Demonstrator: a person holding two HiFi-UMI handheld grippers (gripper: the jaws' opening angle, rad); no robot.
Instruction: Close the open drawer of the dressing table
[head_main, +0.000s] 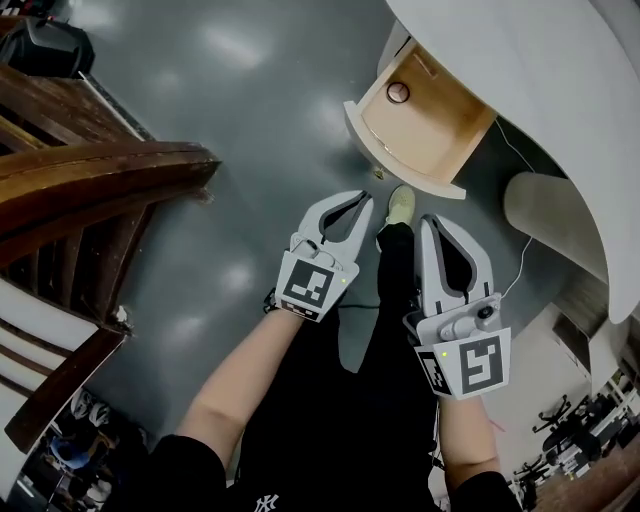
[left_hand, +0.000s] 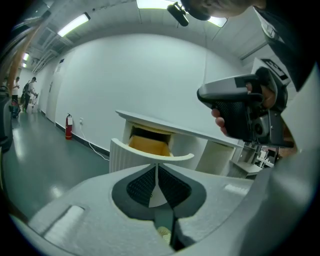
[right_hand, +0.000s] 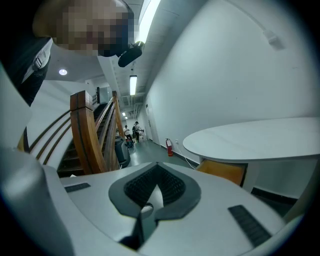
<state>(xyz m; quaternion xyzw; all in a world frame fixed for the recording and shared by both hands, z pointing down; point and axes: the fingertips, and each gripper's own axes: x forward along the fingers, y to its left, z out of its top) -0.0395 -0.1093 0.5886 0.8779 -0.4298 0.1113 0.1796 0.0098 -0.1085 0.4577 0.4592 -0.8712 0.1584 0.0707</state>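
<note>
The white dressing table stands at the upper right of the head view, and its drawer is pulled out, showing a curved white front and a wooden inside. A small round object lies in the drawer. My left gripper is shut and empty, a short way in front of the drawer front. My right gripper is beside it, also shut and empty. In the left gripper view the ribbed drawer front lies just beyond the left gripper. In the right gripper view the drawer's wooden side shows under the tabletop, to the right of the right gripper.
A dark wooden staircase banister fills the left side. My shoe rests on the grey floor below the drawer. A white cable runs beside the table's leg. A red fire extinguisher stands by the far wall.
</note>
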